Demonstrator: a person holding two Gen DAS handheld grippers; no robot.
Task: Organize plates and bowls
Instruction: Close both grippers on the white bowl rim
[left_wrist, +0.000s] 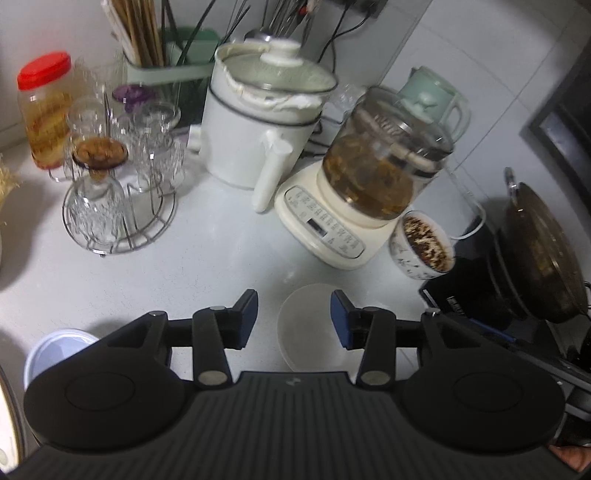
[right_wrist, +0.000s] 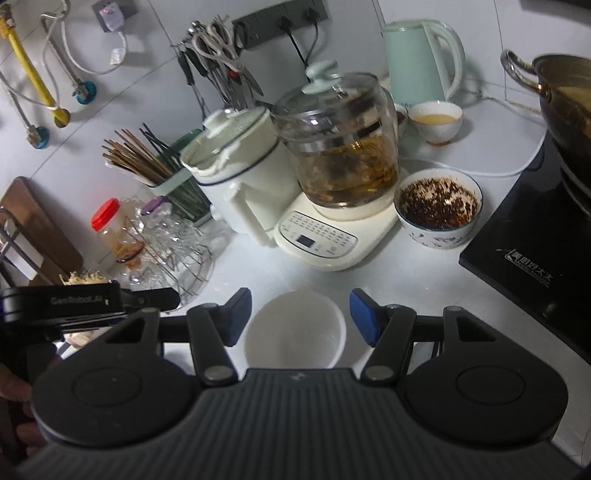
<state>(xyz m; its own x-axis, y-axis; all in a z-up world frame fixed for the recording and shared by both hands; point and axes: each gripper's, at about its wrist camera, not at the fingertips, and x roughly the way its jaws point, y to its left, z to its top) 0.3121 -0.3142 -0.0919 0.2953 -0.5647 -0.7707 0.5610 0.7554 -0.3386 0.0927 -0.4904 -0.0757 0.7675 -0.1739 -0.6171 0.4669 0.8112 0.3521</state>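
Two claws are over the white desk (right_wrist: 258, 258), both half spread and holding nothing: the left claw (left_wrist: 294, 318) has its blue pads either side of open air above a plain white bowl (left_wrist: 314, 328), and the right claw (right_wrist: 295, 315) frames that same white bowl (right_wrist: 295, 328) from its own side, pads clear of the rim. The bowl sits empty and upright on the desk, just in front of the cream kettle base (right_wrist: 321, 236) with its glass pot (right_wrist: 336, 147). A patterned bowl (right_wrist: 439, 206) full of dark dregs stands near it on the right, touching nothing I can see, and a pale blue-rimmed dish (left_wrist: 55, 354) peeks out at the left claw's lower left. The step looks like lining up on the white bowl, not yet gripped. Next move, as I judge it: one claw drops lower, takes the rim wall between its pads and closes. The rim is thin and slick, so the bite needs to be square. The glass rack (left_wrist: 118, 206) and the kettle are close, so lift straight before swinging.
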